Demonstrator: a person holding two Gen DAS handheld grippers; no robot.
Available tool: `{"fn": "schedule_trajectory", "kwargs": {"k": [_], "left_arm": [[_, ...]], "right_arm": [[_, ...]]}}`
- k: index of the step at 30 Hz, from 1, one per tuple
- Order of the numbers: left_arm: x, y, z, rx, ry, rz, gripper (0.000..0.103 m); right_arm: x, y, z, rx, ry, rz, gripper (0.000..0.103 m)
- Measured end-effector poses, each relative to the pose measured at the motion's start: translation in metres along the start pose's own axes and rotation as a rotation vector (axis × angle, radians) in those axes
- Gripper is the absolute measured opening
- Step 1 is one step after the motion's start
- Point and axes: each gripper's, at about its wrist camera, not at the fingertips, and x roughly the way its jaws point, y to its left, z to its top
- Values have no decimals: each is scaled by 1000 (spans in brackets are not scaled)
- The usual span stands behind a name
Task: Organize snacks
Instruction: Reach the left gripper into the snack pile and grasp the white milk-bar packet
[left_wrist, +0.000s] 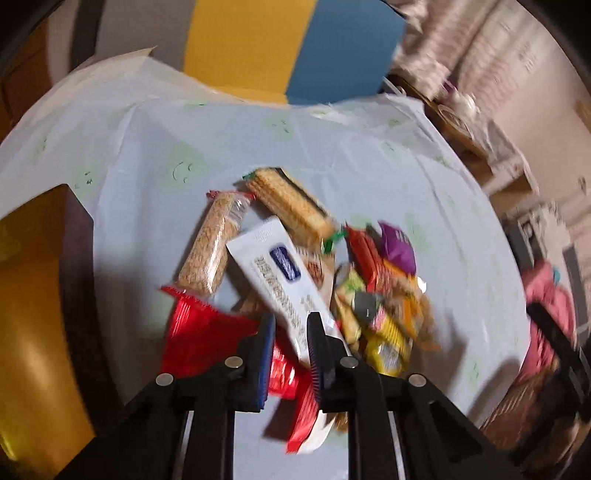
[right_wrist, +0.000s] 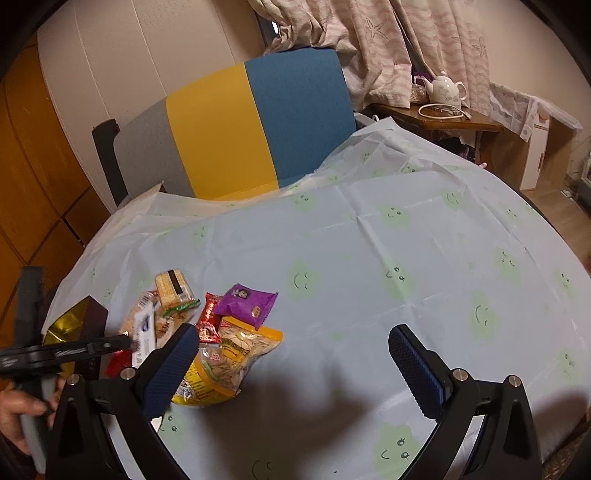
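1. our left gripper (left_wrist: 291, 332) is clamped on the near end of the white packet (left_wrist: 280, 273), which angles away from the fingers over the pile of snacks (left_wrist: 373, 291).
2. our right gripper (right_wrist: 291, 363) stands wide with nothing between its fingers, the pile just beyond its left finger.
3. we judge the white packet light and fairly stiff, its wrapper slick, so an end hold may let it swing; a hold nearer the middle looks safer.
4. the left view shows the grip itself and the red wrapper (left_wrist: 199, 328) under the fingers, though blurred.
5. the right view alone shows the purple bag (right_wrist: 245, 304), the seed bag (right_wrist: 236, 356) and the hand (right_wrist: 18, 413) on the left tool.
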Motion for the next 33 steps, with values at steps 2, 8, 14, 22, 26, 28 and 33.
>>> {"fn": "schedule_trajectory", "kwargs": {"k": [2, 8, 14, 22, 26, 28, 33], "left_arm": [[-2, 4, -4, -10, 17, -8, 17], [4, 7, -10, -106, 69, -57, 30], [22, -6, -6, -163, 99, -15, 40], [44, -23, 4, -154, 134, 59, 45], [47, -29, 6, -125, 110, 67, 35], [46, -25, 3, -118, 95, 44, 34], [27, -17, -11, -58, 72, 12, 32]], "right_arm": [[0, -1, -1, 3, 3, -10, 103], [0, -3, -3, 22, 12, -20, 103], [0, -2, -3, 18, 14, -13, 103], [4, -7, -1, 32, 21, 1, 103], [4, -5, -1, 25, 21, 2, 103], [5, -5, -2, 24, 26, 3, 103], [7, -7, -2, 30, 37, -7, 103]]}}
